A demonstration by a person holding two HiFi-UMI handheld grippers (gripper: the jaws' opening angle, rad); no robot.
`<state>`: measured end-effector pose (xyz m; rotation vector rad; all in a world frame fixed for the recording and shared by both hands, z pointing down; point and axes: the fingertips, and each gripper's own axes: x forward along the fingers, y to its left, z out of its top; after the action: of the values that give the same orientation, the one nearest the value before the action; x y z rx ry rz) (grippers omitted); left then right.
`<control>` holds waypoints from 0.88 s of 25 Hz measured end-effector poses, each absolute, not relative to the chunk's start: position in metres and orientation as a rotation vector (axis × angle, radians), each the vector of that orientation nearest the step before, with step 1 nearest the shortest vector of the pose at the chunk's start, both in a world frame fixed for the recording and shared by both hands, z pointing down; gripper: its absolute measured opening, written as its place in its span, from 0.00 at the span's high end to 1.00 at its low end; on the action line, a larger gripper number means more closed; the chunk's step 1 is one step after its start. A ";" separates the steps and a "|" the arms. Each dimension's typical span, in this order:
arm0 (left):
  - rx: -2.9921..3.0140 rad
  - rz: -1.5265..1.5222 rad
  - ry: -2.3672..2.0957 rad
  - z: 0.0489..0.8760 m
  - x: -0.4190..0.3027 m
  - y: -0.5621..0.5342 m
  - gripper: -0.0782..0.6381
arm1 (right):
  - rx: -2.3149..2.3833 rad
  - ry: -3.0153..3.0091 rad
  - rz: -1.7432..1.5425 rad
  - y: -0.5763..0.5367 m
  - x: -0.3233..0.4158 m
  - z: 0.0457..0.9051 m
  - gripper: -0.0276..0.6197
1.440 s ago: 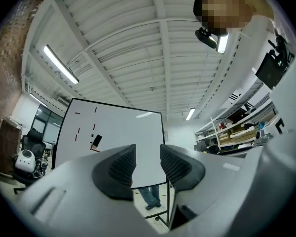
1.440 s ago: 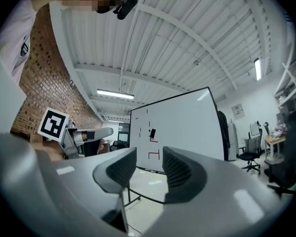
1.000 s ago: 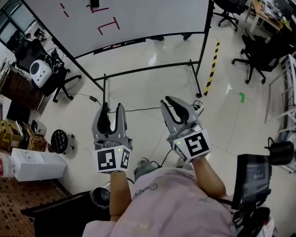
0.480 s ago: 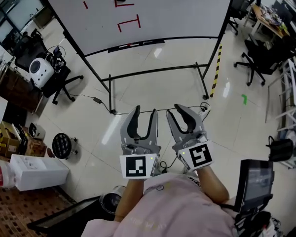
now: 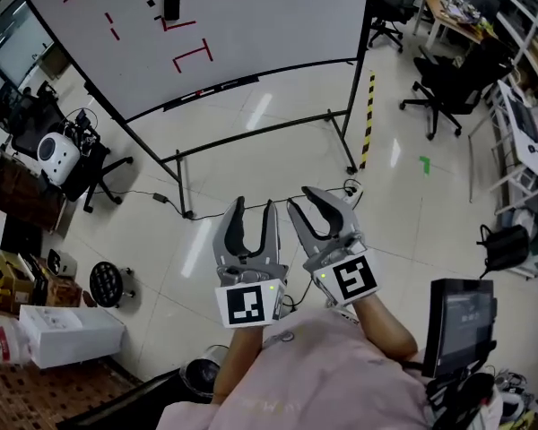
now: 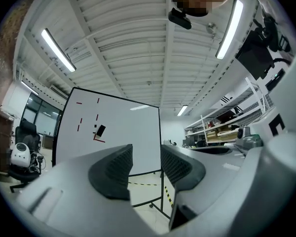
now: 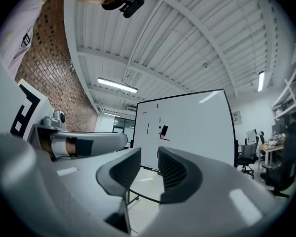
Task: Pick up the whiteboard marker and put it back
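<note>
I see no whiteboard marker that I can pick out. The whiteboard (image 5: pixel 251 25) stands ahead on a wheeled frame, with red strokes and a black eraser (image 5: pixel 171 5) on it. Its tray (image 5: pixel 211 86) carries small dark and red bits too small to name. My left gripper (image 5: pixel 252 206) and right gripper (image 5: pixel 307 197) are held side by side at chest height, far from the board. In the left gripper view the left gripper (image 6: pixel 146 154) has its jaws apart and empty. The right gripper (image 7: pixel 149 159) is opening, with nothing between its pads.
Yellow-and-black floor tape (image 5: pixel 368 119) runs beside the board's right leg. Office chairs (image 5: pixel 444 92) stand at the right, another chair (image 5: pixel 94 164) and a white device (image 5: pixel 56 153) at the left. A white box (image 5: pixel 58 334) and a black screen (image 5: pixel 462 325) flank me.
The left gripper has shifted right, close beside the right one. The right jaws have parted a little. The view has swung, moving the whiteboard right, then back left.
</note>
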<state>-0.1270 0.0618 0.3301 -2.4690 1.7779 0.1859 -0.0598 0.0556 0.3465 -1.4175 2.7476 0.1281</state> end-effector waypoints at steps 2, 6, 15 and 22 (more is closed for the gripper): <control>-2.469 0.185 1.798 0.332 -0.122 0.063 0.66 | -1.422 2.732 0.105 0.057 -0.050 0.347 0.80; -2.438 0.210 1.830 0.328 -0.119 0.064 0.66 | -1.445 2.715 0.082 0.057 -0.033 0.347 0.80; -2.412 0.184 1.873 0.330 -0.111 0.073 0.66 | -1.453 2.709 0.072 0.061 -0.015 0.350 0.80; -2.419 0.177 1.894 0.335 -0.110 0.071 0.66 | -1.514 2.680 0.100 0.060 0.001 0.353 0.80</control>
<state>-0.1100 0.0712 0.3347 -2.4193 1.8940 0.1766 0.0006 0.0604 0.3526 -1.5143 2.6803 0.0998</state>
